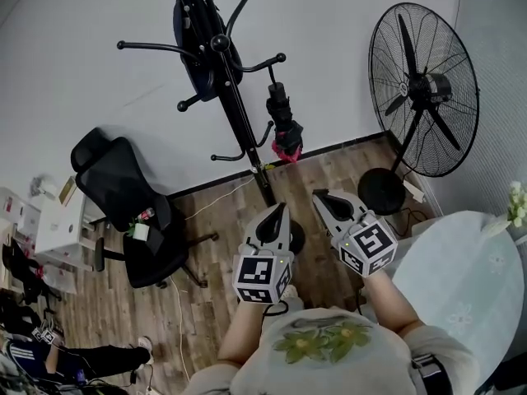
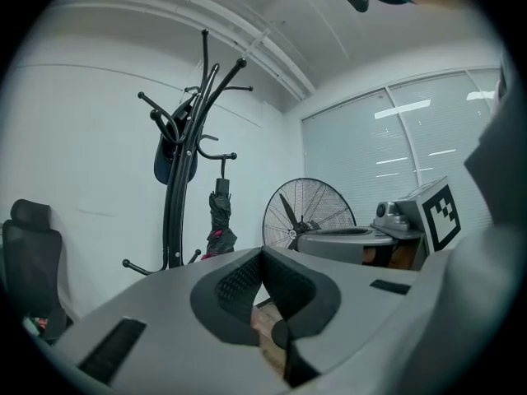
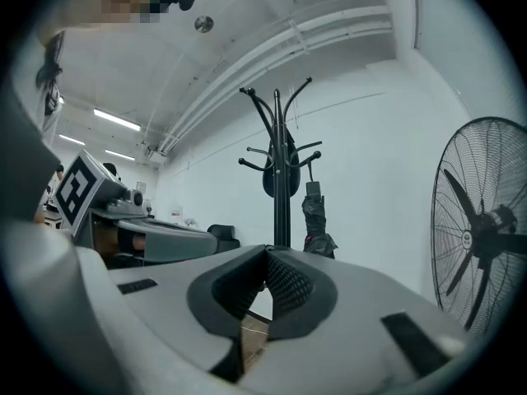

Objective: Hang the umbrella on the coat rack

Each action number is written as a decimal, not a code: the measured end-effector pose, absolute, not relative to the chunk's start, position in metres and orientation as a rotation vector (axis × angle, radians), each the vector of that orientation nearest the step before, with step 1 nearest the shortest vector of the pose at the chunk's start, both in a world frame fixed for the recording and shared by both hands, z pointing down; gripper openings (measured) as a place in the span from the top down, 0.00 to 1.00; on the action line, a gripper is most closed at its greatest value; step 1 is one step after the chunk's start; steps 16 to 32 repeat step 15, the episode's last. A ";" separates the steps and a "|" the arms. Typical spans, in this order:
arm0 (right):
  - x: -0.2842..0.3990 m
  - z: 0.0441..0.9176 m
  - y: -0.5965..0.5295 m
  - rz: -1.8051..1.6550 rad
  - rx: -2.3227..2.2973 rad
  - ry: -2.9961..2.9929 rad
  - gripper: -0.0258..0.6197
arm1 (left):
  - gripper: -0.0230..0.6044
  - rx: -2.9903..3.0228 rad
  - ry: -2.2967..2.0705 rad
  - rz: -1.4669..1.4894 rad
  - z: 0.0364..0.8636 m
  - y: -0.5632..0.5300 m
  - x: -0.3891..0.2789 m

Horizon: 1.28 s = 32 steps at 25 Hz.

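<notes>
Found the folded umbrella (image 1: pixel 285 128) hanging from a side hook of the coat rack (image 1: pixel 233 97).

Judged it light, with soft, slippery fabric around a stiff shaft; reckoned the firm upper end a better hold than the loose folds below. Saw it just beside the pole, ahead of and above the left hand-held gripper (image 1: pixel 282 208) and the right hand-held gripper (image 1: pixel 318 193), well apart from either. Noted both pairs of jaws pressed together, with nothing between them.

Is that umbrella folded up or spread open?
Folded: the umbrella hangs from the coat rack as a narrow dark bundle, its canopy gathered.
</notes>
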State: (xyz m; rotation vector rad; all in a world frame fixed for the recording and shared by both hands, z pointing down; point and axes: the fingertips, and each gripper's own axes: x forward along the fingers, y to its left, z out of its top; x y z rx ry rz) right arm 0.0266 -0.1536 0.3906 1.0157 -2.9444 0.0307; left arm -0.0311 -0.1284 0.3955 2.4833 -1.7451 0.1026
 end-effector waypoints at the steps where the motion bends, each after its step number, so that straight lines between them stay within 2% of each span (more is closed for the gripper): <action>1: 0.028 0.391 -0.152 0.033 1.013 -2.945 0.96 | 0.95 2.482 -1.746 0.104 0.396 -0.127 -0.030; 32: 0.044 0.392 -0.151 0.052 1.012 -2.952 0.96 | 0.95 2.481 -1.741 0.114 0.395 -0.127 -0.013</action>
